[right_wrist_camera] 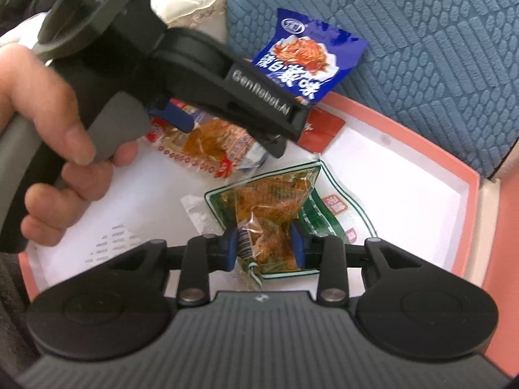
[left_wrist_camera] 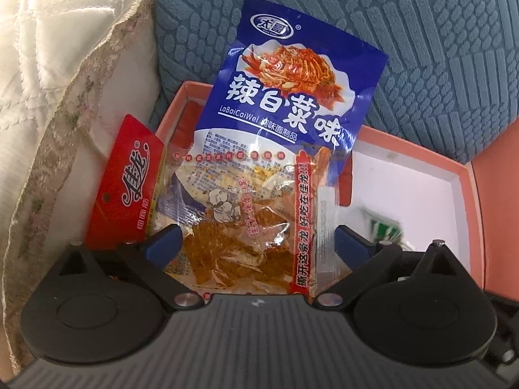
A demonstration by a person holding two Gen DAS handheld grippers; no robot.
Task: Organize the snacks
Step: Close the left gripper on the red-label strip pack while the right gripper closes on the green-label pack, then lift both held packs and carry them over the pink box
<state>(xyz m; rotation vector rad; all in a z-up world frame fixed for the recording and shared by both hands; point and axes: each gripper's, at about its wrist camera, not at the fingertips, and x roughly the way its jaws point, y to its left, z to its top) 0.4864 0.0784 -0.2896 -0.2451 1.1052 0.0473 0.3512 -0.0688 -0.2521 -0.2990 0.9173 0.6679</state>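
Observation:
A pink-rimmed box with a white floor [left_wrist_camera: 460, 175] [right_wrist_camera: 421, 175] sits on a sofa. In it a blue snack packet [left_wrist_camera: 285, 97] [right_wrist_camera: 301, 61] leans against the far wall. A clear packet with a red header [left_wrist_camera: 240, 214] [right_wrist_camera: 207, 142] lies flat in front of it. My left gripper [left_wrist_camera: 258, 241] hovers over this packet with its jaws wide, one finger at each side and neither pad pressing on it. My right gripper [right_wrist_camera: 264, 248] is shut on the near end of a green-edged snack packet [right_wrist_camera: 269, 207] [left_wrist_camera: 386, 227], which crumples between the blue pads.
A teal textured cushion [left_wrist_camera: 389, 32] [right_wrist_camera: 421, 48] stands behind the box. A cream quilted pillow [left_wrist_camera: 65, 64] presses against the box's left side. A person's hand [right_wrist_camera: 48, 123] holding the left gripper fills the upper left of the right wrist view. Bare white box floor [right_wrist_camera: 389, 168] lies to the right.

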